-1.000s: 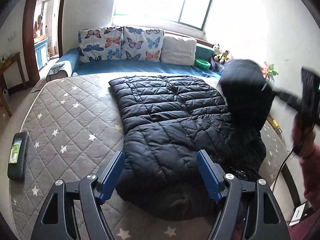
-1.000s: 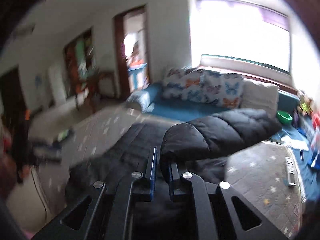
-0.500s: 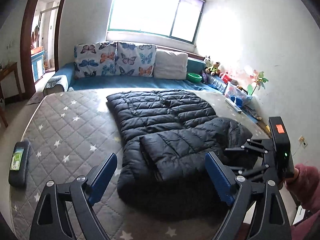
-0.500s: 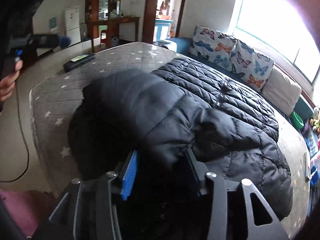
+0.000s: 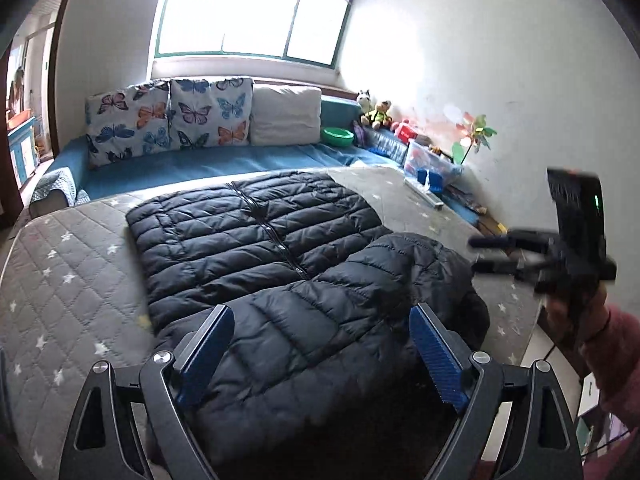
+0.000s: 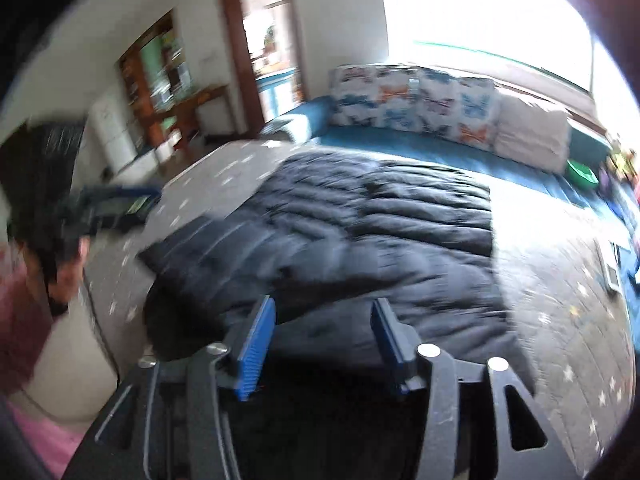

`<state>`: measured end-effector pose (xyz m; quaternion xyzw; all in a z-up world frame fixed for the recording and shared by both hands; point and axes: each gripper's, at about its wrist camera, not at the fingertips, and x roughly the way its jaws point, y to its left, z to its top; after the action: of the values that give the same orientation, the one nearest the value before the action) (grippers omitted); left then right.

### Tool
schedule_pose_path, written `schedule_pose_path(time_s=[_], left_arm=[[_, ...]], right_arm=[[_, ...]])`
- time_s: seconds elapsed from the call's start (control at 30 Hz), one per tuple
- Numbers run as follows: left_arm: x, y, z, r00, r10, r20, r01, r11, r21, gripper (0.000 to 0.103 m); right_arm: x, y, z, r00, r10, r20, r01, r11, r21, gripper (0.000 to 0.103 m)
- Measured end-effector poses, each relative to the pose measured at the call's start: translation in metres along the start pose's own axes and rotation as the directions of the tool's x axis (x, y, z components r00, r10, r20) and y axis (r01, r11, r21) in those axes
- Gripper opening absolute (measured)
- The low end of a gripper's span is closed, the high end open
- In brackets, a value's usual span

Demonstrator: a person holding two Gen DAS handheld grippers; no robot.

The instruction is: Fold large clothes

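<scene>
Left gripper hangs low over the near end of the black puffer jacket, its blue pads spread wide with nothing between them but the quilted cloth below. Only its own camera gives a sharp look at the garment: the jacket lies flat on the star-patterned mattress, zipper running down the middle, with one sleeve folded across the near part of the body. That view also catches the right gripper from outside, held up at the right beyond the jacket's edge, though its fingers are too smeared there to judge. The right wrist view, blurred by motion, settles it: the right gripper has its fingers parted and empty above the jacket's near hem.

Bare mattress shows to the left of the jacket and a narrower strip to its right. A dark flat device lies near the mattress's left edge. Beyond the jacket's far hem sit butterfly cushions, a plain white cushion and a green bowl, with toys and boxes along the right wall.
</scene>
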<state>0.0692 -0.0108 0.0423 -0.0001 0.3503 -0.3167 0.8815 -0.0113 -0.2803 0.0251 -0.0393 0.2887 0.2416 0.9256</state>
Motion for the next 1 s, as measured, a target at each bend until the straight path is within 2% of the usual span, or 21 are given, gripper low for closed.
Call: schedule_pose_path(time_s=[0.07, 0.13, 0.23, 0.37, 0.47, 0.6, 0.7, 0.9, 1.0], left_arm=[[0.017, -0.001, -0.001, 1.0, -0.005, -0.022, 0.006, 1.0, 0.005, 0.095], [0.034, 0.001, -0.006, 0.998, -0.008, -0.058, 0.008, 1.0, 0.001, 0.095], [0.052, 0.006, -0.02, 0.994, 0.001, -0.106, -0.002, 1.0, -0.01, 0.095], [0.072, 0.018, -0.042, 0.987, 0.008, -0.157, -0.014, 0.999, -0.043, 0.095], [0.079, 0.026, -0.055, 0.986, -0.012, -0.165, 0.002, 0.998, -0.061, 0.095], [0.092, 0.031, -0.065, 0.986, -0.016, -0.166, 0.002, 0.997, -0.081, 0.095], [0.097, 0.038, -0.069, 0.987, -0.041, -0.158, 0.023, 0.993, -0.114, 0.095], [0.092, 0.056, -0.068, 0.979, -0.131, -0.159, 0.101, 0.978, -0.183, 0.095], [0.093, 0.06, -0.066, 0.976, -0.145, -0.16, 0.111, 0.973, -0.2, 0.095]], right_arm=[[0.003, -0.026, 0.005, 0.998, -0.057, 0.005, 0.057, 0.997, 0.048, 0.071], [0.013, -0.051, 0.005, 0.996, -0.082, -0.018, 0.083, 0.99, 0.117, 0.071], [0.032, -0.077, -0.006, 0.997, -0.047, -0.059, 0.058, 0.976, 0.211, 0.071], [0.054, -0.09, -0.029, 0.993, -0.04, -0.116, 0.068, 0.964, 0.257, 0.071], [0.065, -0.092, -0.047, 0.989, -0.043, -0.141, 0.076, 0.969, 0.236, 0.075], [0.07, -0.095, -0.064, 0.992, -0.038, -0.121, 0.068, 0.965, 0.252, 0.078], [0.072, -0.09, -0.069, 0.991, -0.068, -0.114, 0.091, 0.975, 0.203, 0.079], [0.064, -0.085, -0.047, 0.976, -0.102, -0.194, 0.14, 0.972, 0.191, 0.079], [0.053, -0.076, -0.028, 0.984, -0.092, -0.151, 0.117, 0.979, 0.165, 0.079]])
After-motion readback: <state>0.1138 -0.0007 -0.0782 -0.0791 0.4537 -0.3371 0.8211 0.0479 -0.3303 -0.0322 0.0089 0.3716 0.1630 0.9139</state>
